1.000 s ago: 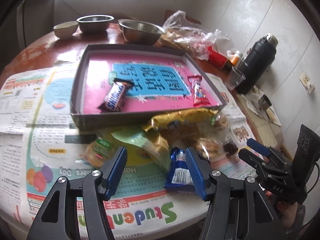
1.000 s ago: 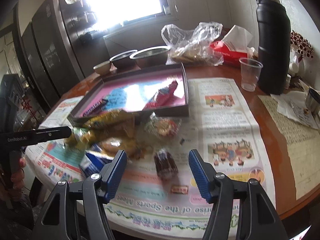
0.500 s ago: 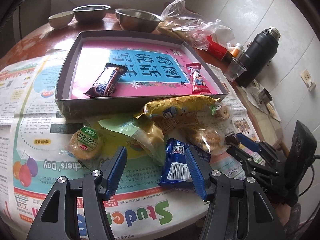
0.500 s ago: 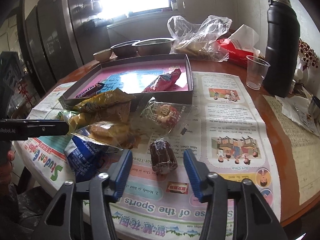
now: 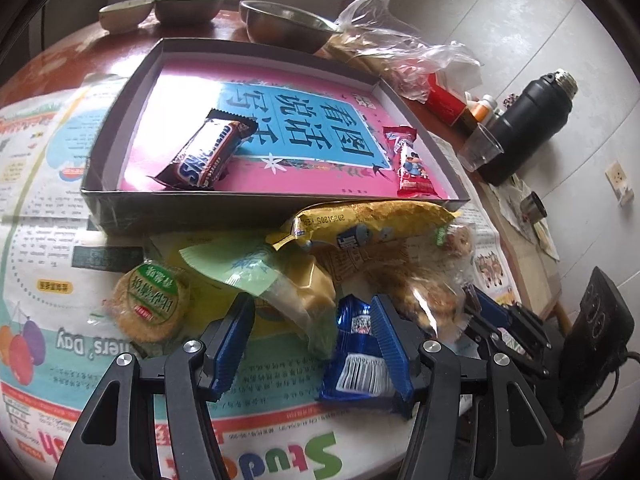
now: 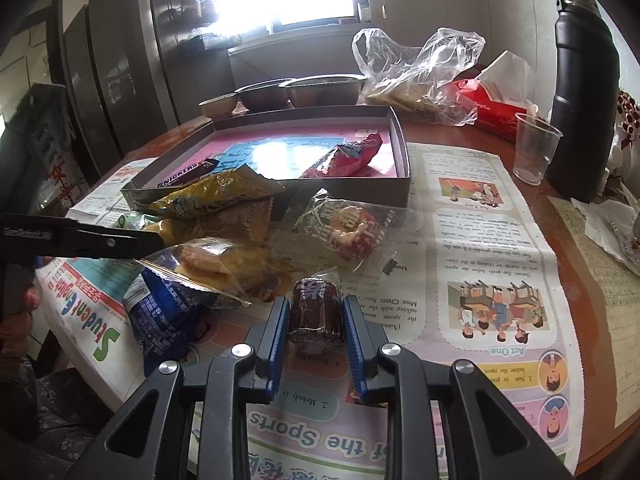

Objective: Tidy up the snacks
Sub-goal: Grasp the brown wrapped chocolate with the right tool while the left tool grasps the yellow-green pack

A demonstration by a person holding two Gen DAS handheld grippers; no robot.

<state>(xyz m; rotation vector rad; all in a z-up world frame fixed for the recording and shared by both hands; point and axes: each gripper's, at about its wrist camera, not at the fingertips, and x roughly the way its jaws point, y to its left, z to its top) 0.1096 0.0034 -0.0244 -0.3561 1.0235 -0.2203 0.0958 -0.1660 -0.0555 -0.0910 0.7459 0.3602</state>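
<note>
My right gripper (image 6: 314, 320) has just been closing, and its blue pads now sit against both sides of the small brown wrapped cake (image 6: 315, 314). A second ago that cake lay loose on the newspaper (image 6: 472, 240) with the fingers wide around it; now it is clamped, though it looks not yet lifted off the paper. I'd call that the grasp made, so the next thing for this hand is to raise it and carry it over the near wall of the box (image 6: 360, 190).

My left gripper (image 5: 314, 336) has come lower over the pile, and its fingers are apart, at the same width as before. The yellow-and-green packet (image 5: 280, 288) lies in the gap between them, and the blue packet (image 5: 356, 360) sits right at the right-hand finger; I can't say for certain whether that finger touches it, since the fisheye bends everything at the bottom edge. Nothing is held on this side.

The box holds two things so far: a chocolate bar (image 5: 206, 150) toward its left and a red packet (image 5: 412, 162) at its right edge. The rest of the snacks, including the long yellow bag (image 5: 368, 224) leaning at the box's front wall and the round green-labelled biscuit (image 5: 152, 308), lie outside on the newspaper. By my reckoning the sorting is in its early part, with most of the pile left to move.
</note>
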